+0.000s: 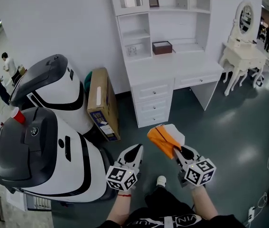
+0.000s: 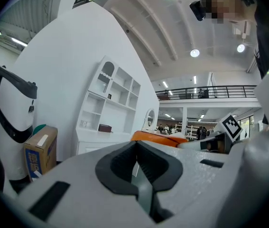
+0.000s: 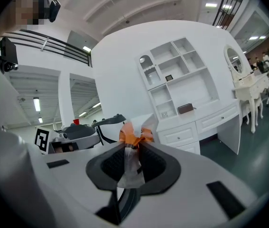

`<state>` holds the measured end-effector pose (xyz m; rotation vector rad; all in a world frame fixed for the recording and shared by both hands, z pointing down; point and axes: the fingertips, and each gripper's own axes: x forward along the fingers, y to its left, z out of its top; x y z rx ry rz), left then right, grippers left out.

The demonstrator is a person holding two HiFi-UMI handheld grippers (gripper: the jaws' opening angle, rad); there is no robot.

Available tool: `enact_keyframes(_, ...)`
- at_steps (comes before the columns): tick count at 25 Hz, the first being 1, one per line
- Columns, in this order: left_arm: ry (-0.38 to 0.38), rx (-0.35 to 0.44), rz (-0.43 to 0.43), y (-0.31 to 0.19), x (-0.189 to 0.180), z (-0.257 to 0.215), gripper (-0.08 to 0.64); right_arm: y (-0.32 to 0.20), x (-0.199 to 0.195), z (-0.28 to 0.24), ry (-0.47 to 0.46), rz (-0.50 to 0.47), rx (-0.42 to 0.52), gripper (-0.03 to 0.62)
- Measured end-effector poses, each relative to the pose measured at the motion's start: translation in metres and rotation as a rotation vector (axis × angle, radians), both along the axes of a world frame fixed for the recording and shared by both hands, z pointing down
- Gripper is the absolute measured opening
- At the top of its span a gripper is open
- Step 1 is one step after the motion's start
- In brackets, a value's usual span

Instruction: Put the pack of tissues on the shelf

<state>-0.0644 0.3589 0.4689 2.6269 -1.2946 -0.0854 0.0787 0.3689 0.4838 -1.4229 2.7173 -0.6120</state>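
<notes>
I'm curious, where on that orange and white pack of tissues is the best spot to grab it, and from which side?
Probably its thin crimped wrapper end, coming end-on from the person's side. The right hand-held gripper is shut on that flat seam of the pack of tissues, so the soft bulky body juts forward, free to go on the shelf.

No print is legible, even on the cardboard box (image 1: 103, 103).

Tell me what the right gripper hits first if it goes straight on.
Likely the drawers of the white desk. Only floor seems to lie between them and the right gripper holding the tissue pack. Depth is uncertain.
</notes>
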Motion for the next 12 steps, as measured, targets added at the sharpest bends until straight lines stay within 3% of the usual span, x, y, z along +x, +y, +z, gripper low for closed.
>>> enact_keyframes(12, -0.021, -0.019, -0.004, -0.137, 0.028, -0.006, 0.006, -0.134, 0.017, -0.007, -0.038, -0.041, 0.009, 0.05)
